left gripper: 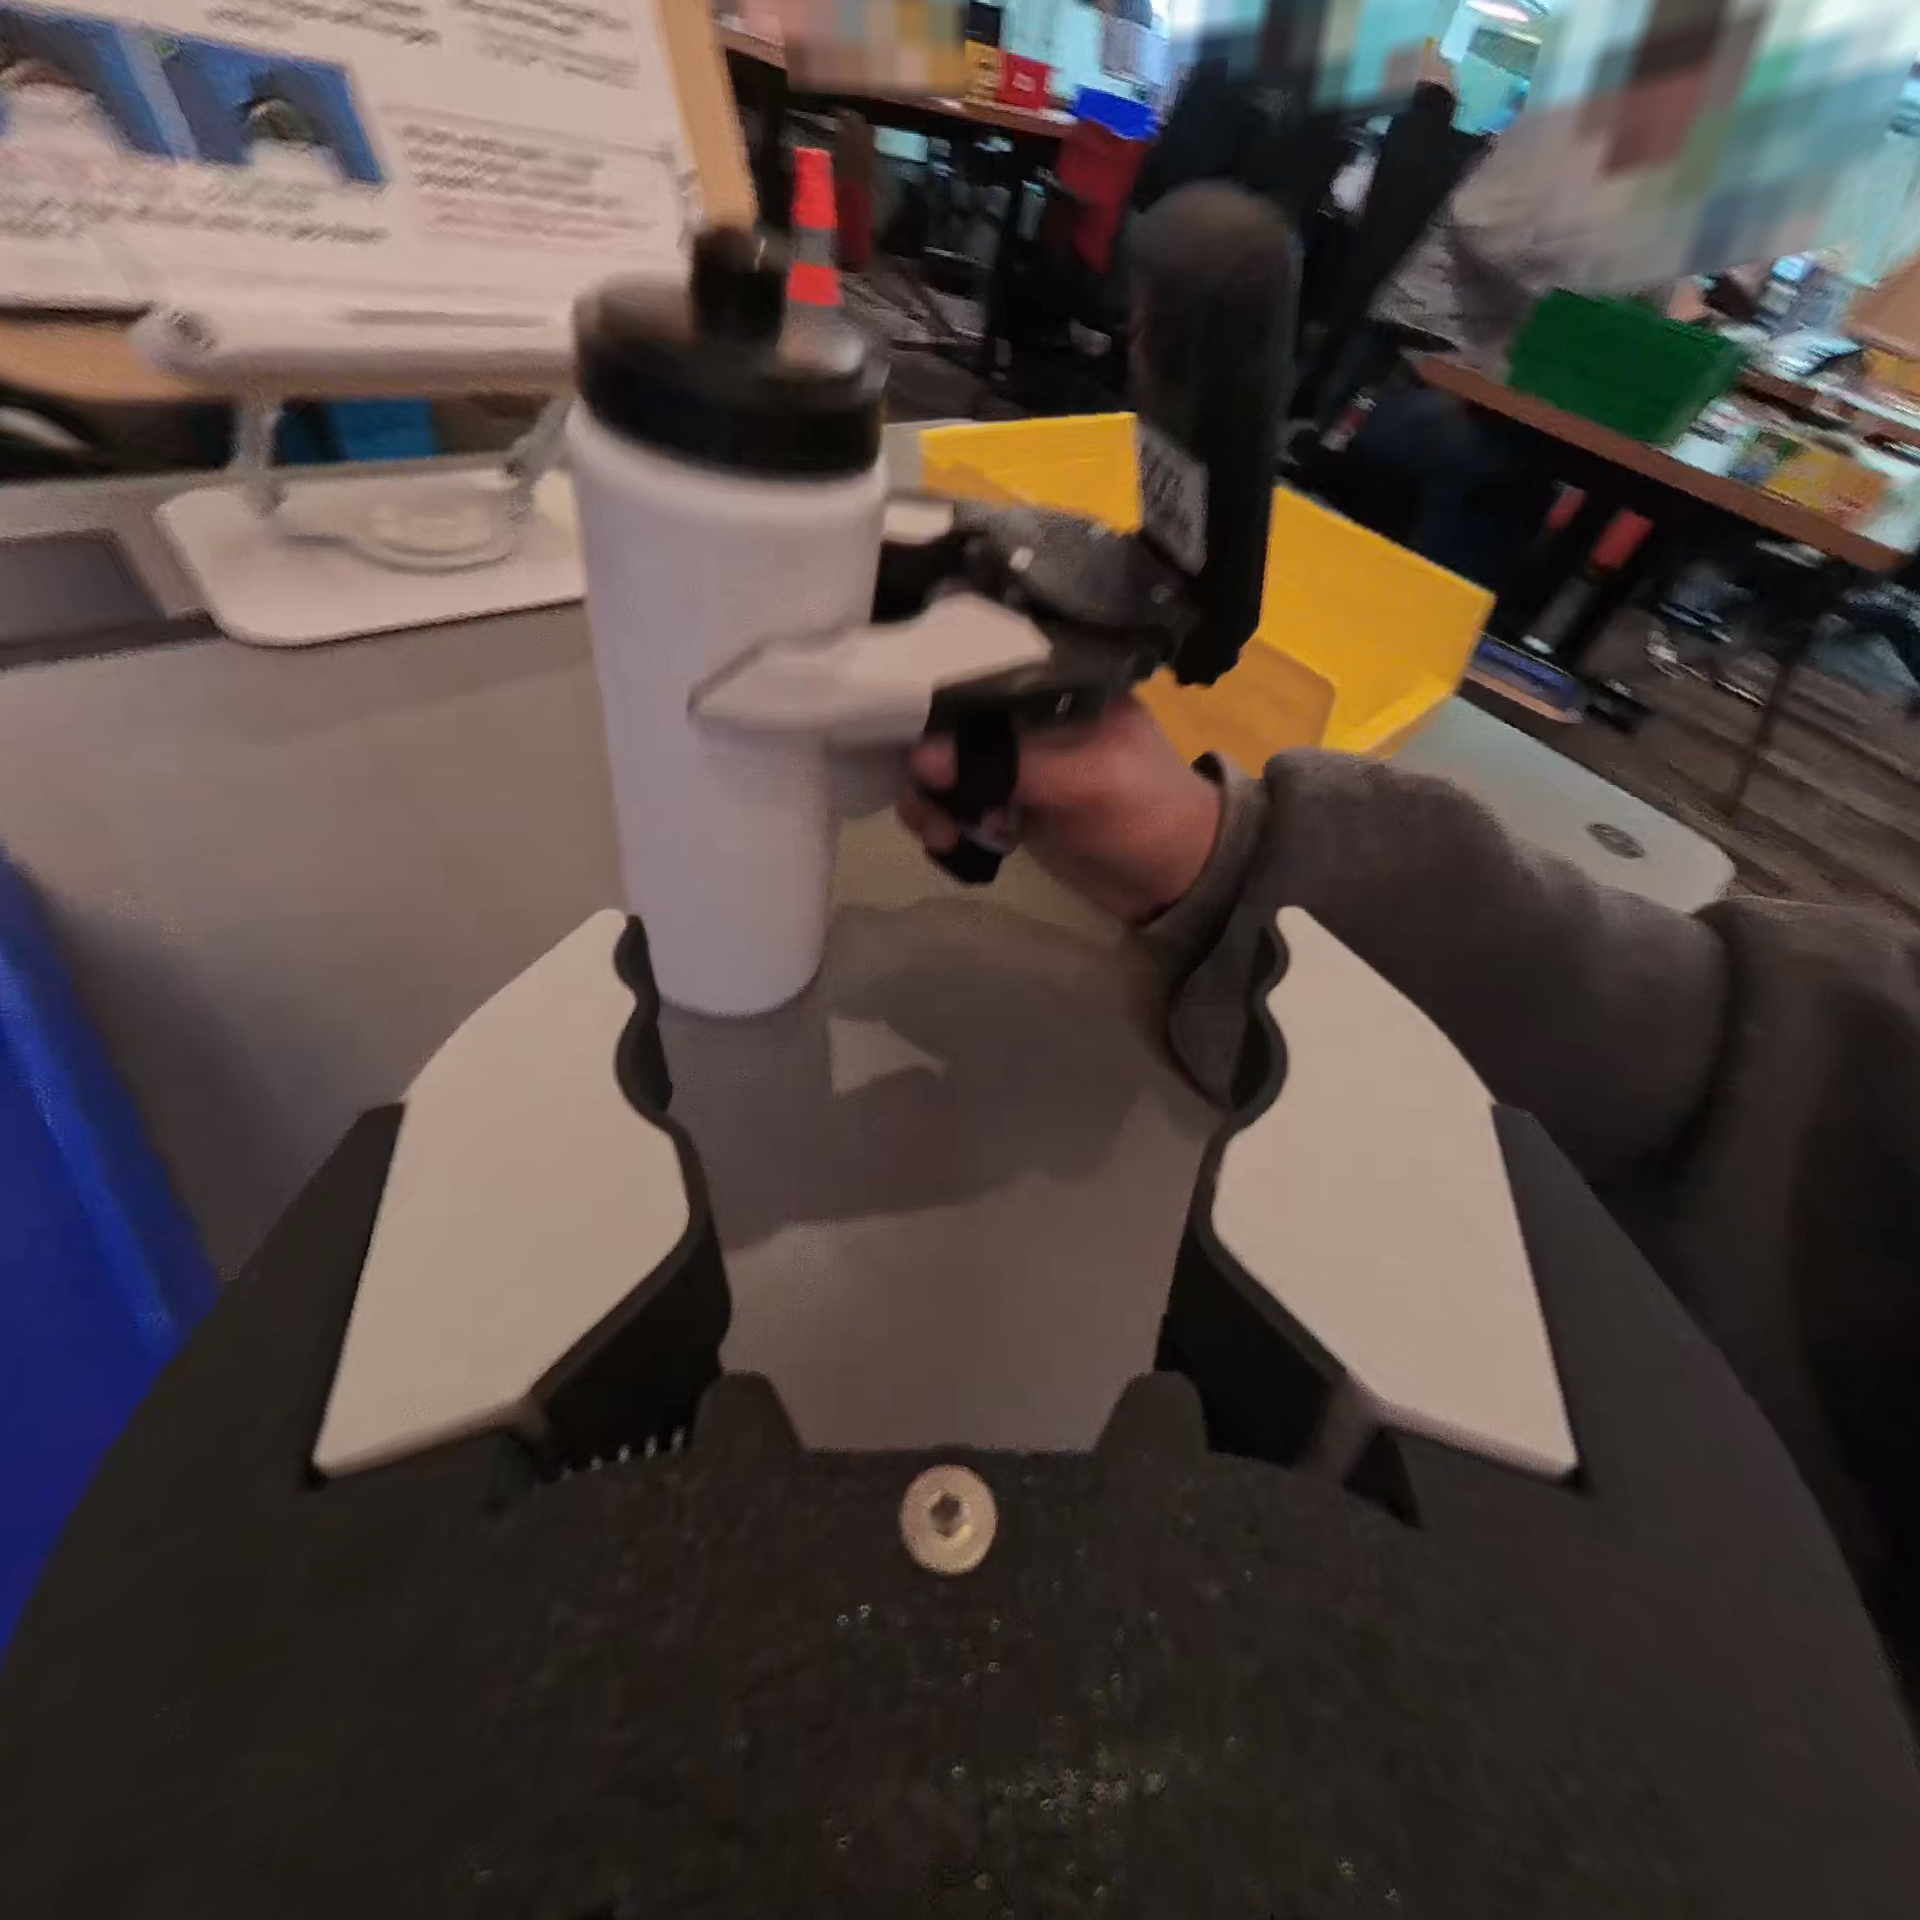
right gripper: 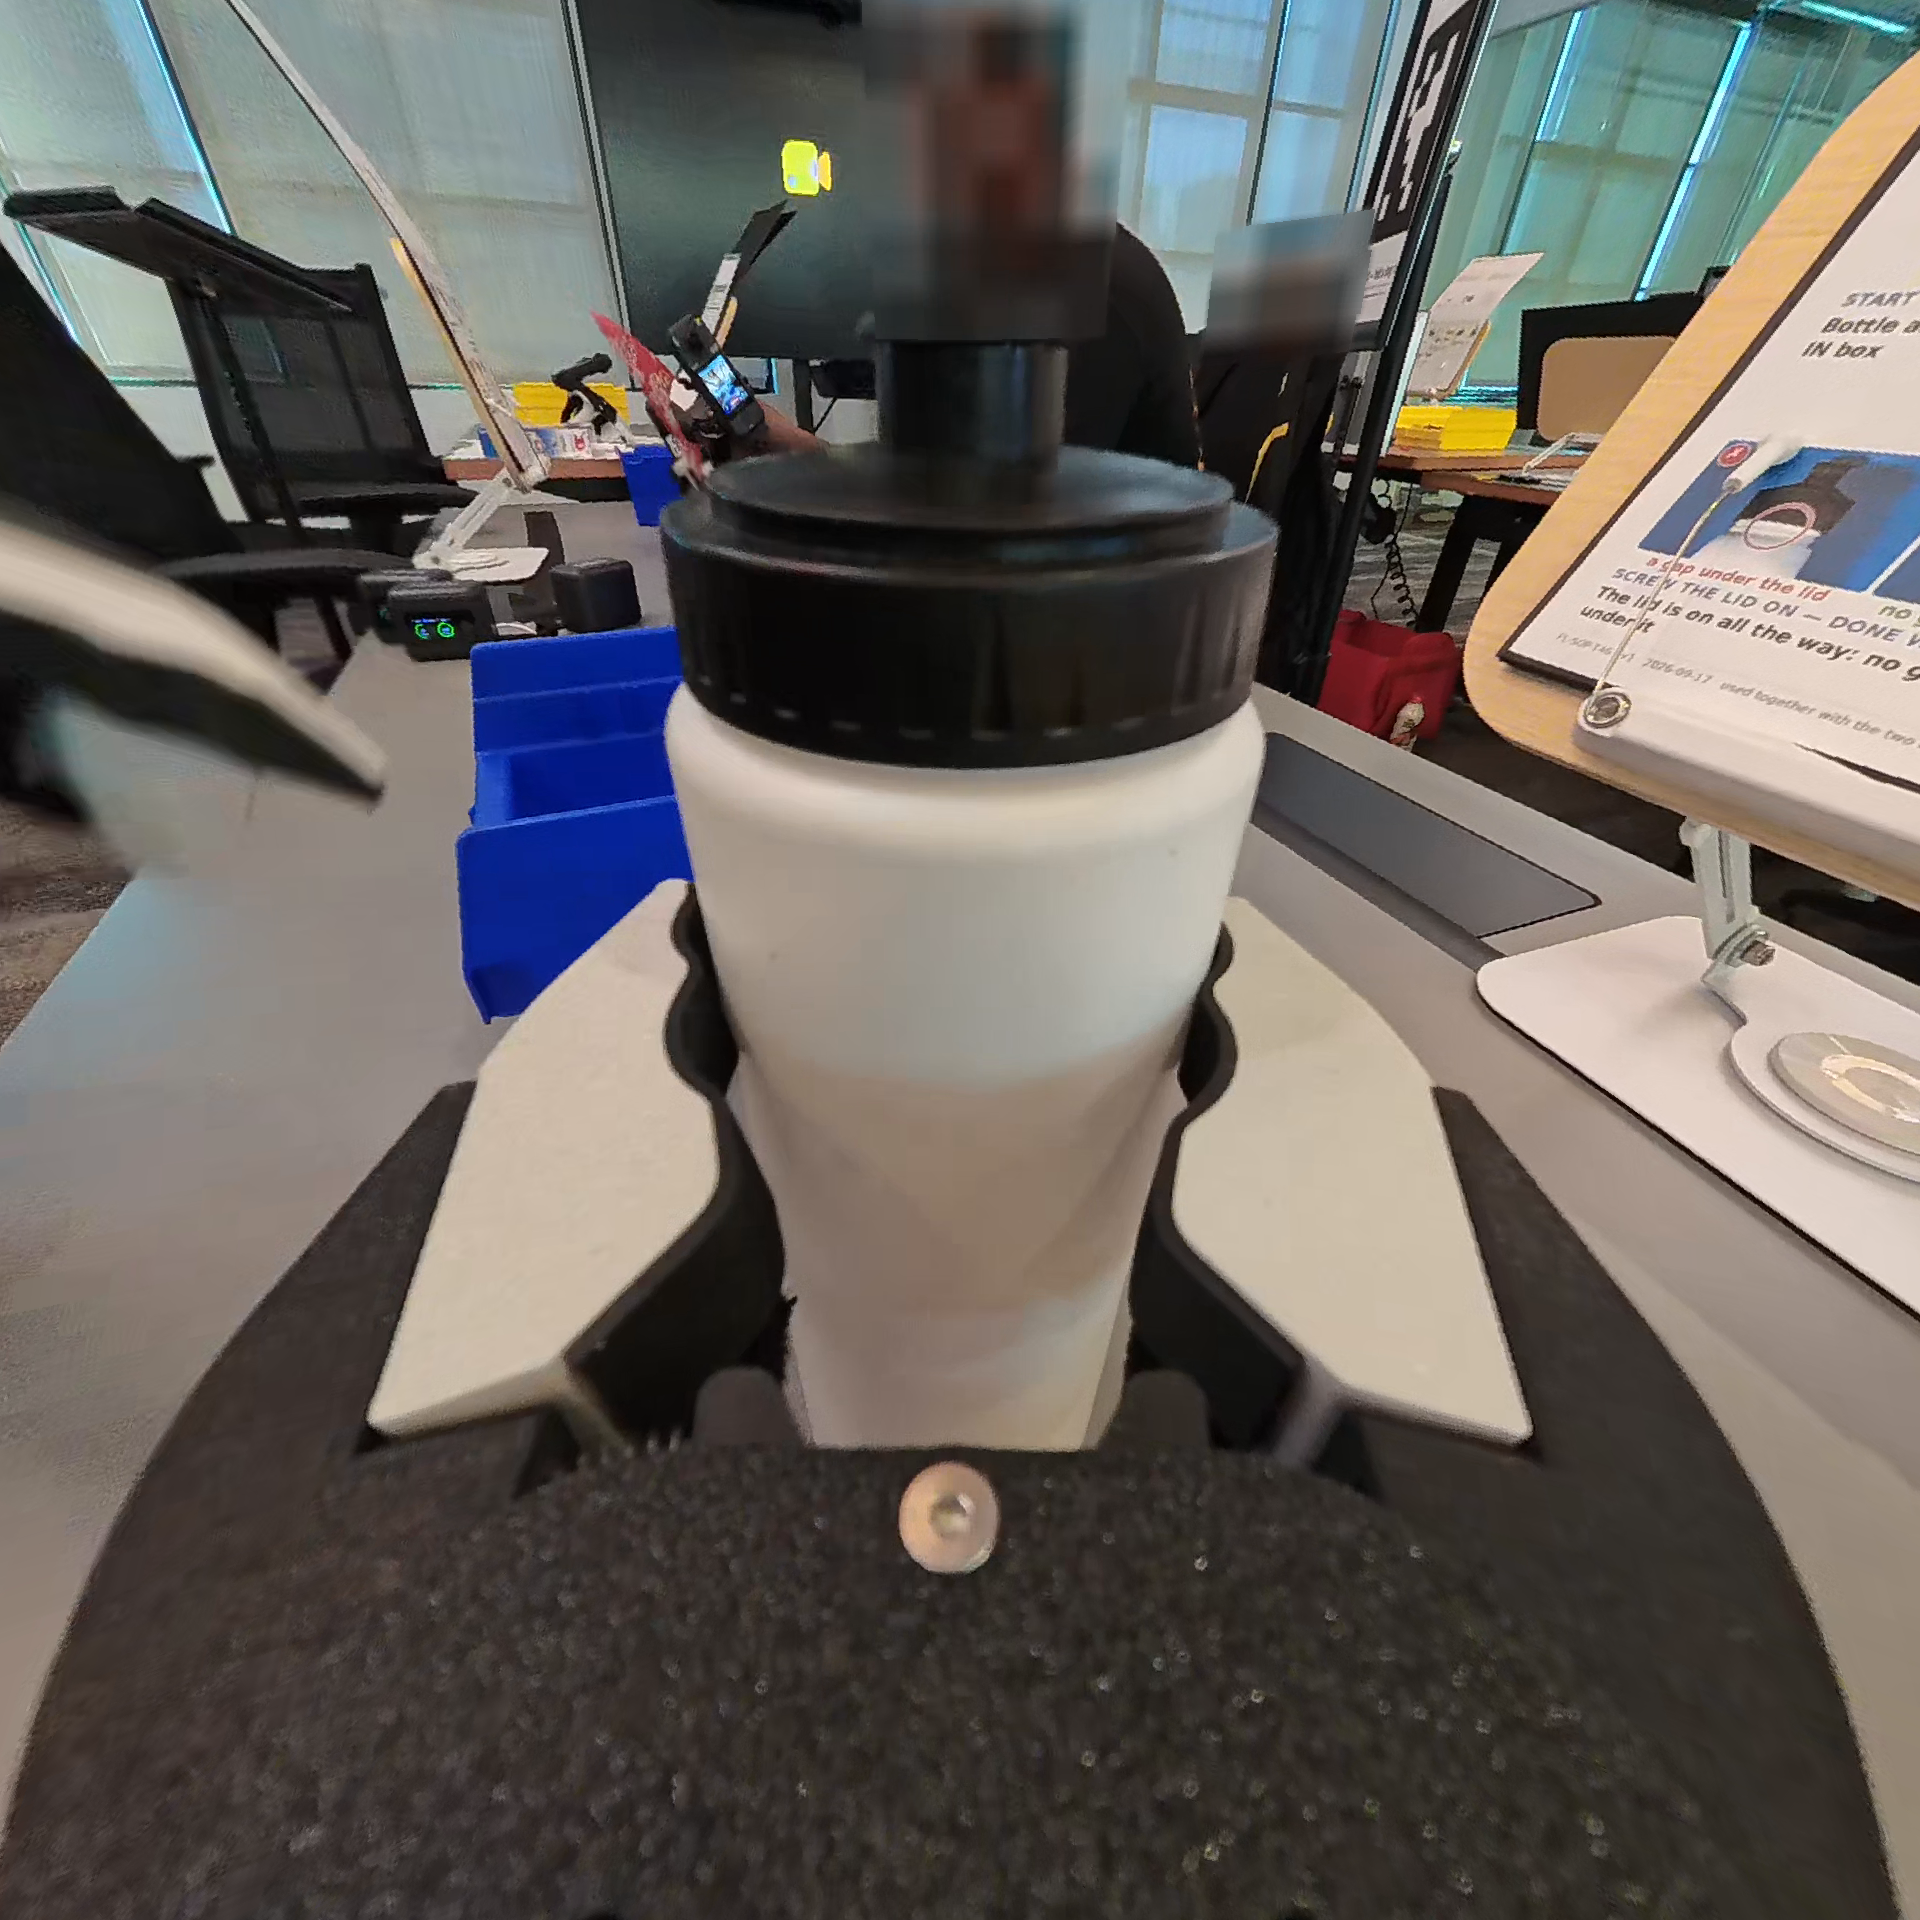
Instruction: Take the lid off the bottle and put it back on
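Standing upright on a grey counter (left gripper: 312,831), a white bottle (left gripper: 727,665) wears its black lid (left gripper: 727,384), seated on the neck with a black spout on top. The right tongs (right gripper: 956,1091) pinch the bottle's body from both sides, below the lid, their pale fingers (right gripper: 582,1122) pressed against the white wall. In the left wrist view those same tongs reach in from the right, held by a hand (left gripper: 1081,810) in a dark grey sleeve (left gripper: 1507,935).

The left tongs (left gripper: 951,1039) are spread wide and hold nothing. They sit just in front of the bottle and to its right, with bare counter between the fingers (left gripper: 520,1195). One finger tip of them shows blurred at the left edge of the right wrist view, apart from the bottle.

A blue bin (right gripper: 561,810) sits on the counter beside the bottle. A yellow bin (left gripper: 1320,582) lies behind the right tongs. An instruction board (right gripper: 1766,499) on a white stand (right gripper: 1662,1018) is on the counter near the bottle. Behind are other tables, chairs and an orange cone (left gripper: 816,229), all blurred.
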A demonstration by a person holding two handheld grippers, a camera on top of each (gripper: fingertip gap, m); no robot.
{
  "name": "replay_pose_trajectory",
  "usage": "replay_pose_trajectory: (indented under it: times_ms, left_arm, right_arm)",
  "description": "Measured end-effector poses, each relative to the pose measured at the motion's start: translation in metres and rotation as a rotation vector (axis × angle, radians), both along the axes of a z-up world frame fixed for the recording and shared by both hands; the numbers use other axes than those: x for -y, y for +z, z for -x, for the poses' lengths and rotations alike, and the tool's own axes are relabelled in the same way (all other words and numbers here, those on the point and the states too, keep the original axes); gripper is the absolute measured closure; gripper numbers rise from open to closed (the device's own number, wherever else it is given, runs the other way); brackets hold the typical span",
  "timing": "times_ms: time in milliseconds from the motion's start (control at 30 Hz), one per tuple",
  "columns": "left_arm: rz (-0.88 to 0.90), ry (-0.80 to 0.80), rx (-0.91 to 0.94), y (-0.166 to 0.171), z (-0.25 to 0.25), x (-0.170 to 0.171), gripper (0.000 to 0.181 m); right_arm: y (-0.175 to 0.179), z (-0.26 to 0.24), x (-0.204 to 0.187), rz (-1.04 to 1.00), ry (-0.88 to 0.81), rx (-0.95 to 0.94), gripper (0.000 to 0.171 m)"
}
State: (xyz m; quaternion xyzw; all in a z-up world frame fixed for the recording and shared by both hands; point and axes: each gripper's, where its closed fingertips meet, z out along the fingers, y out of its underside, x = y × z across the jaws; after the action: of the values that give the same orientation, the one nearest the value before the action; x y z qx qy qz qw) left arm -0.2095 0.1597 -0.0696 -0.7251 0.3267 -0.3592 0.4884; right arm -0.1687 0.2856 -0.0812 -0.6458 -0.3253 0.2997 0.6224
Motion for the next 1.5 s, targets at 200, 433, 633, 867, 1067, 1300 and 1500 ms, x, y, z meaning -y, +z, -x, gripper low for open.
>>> replay_pose_trajectory:
  times_ms: [200, 433, 633, 867, 1067, 1300, 1500]
  left_arm:
    - [-0.089, 0.116, 0.132, -0.009, 0.018, 0.028, 0.076]
    - [-0.091, 0.107, 0.066, -0.028, 0.023, 0.025, 0.080]
    - [-0.088, 0.065, 0.066, -0.030, 0.015, 0.039, 0.081]
    - [-0.055, 0.031, 0.072, -0.031, 0.006, 0.044, 0.081]
    - [-0.045, 0.080, -0.052, -0.049, 0.017, 0.030, 0.082]
    - [-0.196, 0.183, -0.082, -0.049, 0.031, 0.018, 0.081]
    - [-0.187, 0.245, -0.069, -0.041, 0.044, 0.008, 0.078]
  right_arm:
    - [0.016, -0.010, -0.007, 0.081, -0.035, -0.084, 0.085]
    - [0.141, -0.075, 0.016, 0.073, -0.252, -0.027, 0.085]
    - [0.221, -0.235, 0.024, 0.250, -0.639, 0.138, 0.085]
    - [0.038, -0.368, -0.009, 1.073, -0.799, 0.188, 0.085]
    - [-0.096, -0.362, 0.004, 1.444, -0.731, 0.253, 0.085]
    - [-0.123, -0.358, -0.002, 1.432, -0.746, 0.283, 0.084]
    - [-0.067, -0.354, -0.007, 1.174, -0.720, 0.230, 0.058]
